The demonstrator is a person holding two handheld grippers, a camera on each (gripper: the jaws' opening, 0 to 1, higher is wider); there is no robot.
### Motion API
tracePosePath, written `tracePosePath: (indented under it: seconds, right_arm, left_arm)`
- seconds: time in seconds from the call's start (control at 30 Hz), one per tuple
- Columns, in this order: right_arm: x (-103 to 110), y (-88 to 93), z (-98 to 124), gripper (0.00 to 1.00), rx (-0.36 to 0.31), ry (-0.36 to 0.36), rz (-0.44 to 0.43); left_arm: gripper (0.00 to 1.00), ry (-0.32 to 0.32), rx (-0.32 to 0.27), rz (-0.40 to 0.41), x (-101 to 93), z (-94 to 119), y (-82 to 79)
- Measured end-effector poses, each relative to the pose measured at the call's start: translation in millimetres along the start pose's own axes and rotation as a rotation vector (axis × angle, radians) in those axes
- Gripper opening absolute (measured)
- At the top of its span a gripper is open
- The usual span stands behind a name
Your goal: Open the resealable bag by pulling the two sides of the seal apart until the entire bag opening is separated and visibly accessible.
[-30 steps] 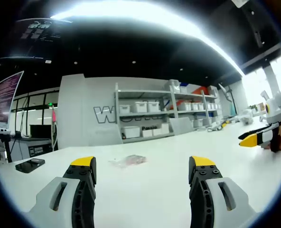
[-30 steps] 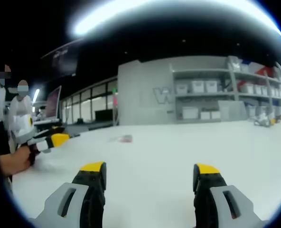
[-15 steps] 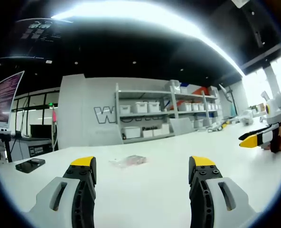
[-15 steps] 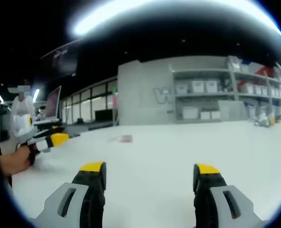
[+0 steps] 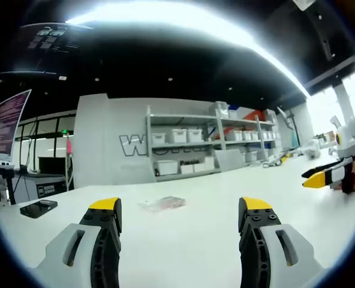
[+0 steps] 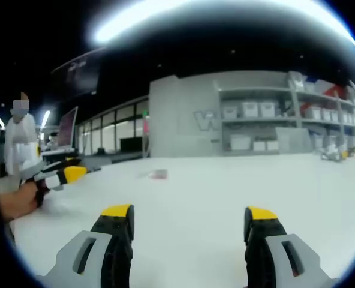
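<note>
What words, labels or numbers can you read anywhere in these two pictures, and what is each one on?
"W": big letter on the grey wall beside the shelves; the letters after it are hidden.
Monitor: lines of text, too small to read.
Hanging dark sign: print too blurred to read.
Bin labels on the shelves: unreadable.

Grey gripper (image 5: 180,219), yellow-tipped black jaws

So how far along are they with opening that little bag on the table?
Nothing looks done yet. The bag lies flat on the white table, well ahead of both tools and untouched. The left hand-held gripper and right hand-held gripper are open and empty. Left: reach it, grip both sides of the seal, pull apart.
</note>
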State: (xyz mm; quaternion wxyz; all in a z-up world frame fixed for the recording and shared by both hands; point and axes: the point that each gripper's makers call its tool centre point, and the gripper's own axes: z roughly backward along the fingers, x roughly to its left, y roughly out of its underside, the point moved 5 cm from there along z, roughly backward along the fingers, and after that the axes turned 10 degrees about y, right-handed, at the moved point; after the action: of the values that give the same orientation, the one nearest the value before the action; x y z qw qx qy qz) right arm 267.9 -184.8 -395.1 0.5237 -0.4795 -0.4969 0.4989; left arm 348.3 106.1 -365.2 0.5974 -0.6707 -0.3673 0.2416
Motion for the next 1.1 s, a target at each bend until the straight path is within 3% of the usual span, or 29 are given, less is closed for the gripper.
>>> tracePosePath:
  seconds: [1.1]
  right_arm:
    - [1.3,1.5,0.3,0.75,0.004,-0.007,0.017]
  left_arm:
    - [0.79,-0.004,0.002,0.0,-0.2,1.6,0.4]
